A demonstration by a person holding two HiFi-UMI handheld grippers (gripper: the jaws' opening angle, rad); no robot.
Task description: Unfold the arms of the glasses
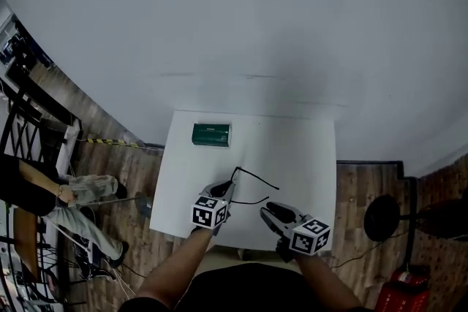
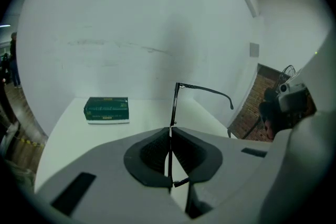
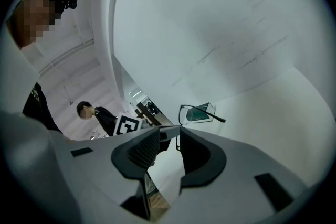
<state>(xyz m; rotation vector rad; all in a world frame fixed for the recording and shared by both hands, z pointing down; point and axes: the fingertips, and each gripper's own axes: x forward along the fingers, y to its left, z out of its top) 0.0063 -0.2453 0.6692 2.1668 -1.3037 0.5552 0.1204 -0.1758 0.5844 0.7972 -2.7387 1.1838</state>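
The black thin-rimmed glasses (image 1: 257,178) hang just above the white table (image 1: 292,150) near its front edge. My left gripper (image 1: 227,188) is shut on their front frame, which runs as a thin dark line between the pads in the left gripper view. One arm of the glasses (image 2: 205,89) sticks out to the right beyond the left gripper (image 2: 169,131). My right gripper (image 1: 269,210) sits a little to the right of the glasses, apart from them. Its jaws stand open with nothing between them. In the right gripper view the glasses (image 3: 215,117) lie beyond the right gripper (image 3: 169,136).
A green box (image 1: 211,134) lies at the table's back left, also seen as the green box (image 2: 107,109). A white wall rises behind the table. A seated person (image 1: 73,193) is on the wooden floor to the left; a black stand (image 1: 380,219) is to the right.
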